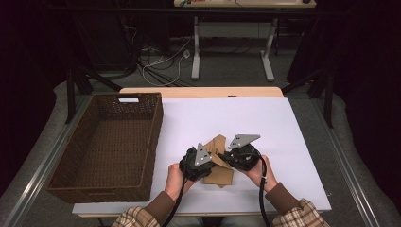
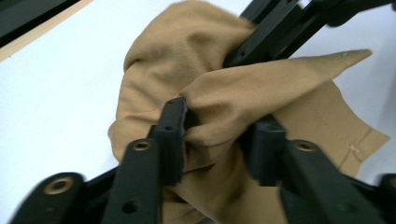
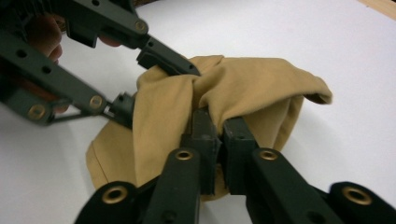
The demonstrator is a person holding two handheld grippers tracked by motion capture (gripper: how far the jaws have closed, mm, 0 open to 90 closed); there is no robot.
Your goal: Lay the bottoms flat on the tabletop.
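I see a dark brown woven basket (image 1: pixel 106 146) at the table's left side, a white sheet (image 1: pixel 265 123) covering the tabletop, a light wooden table edge (image 1: pixel 201 91) beyond it, white desk legs (image 1: pixel 231 47) and loose cables (image 1: pixel 161 64) on the grey floor behind.

**White table, basket and cloth**

A white-topped table (image 1: pixel 265 123) with a pale wooden far edge carries two things. A dark brown woven basket (image 1: pixel 106 182) stands along its left side, reaching from near edge to far. A tan cloth (image 1: pixel 222 174), crumpled, lies near the middle, toward the near edge, right of the basket and apart from it.
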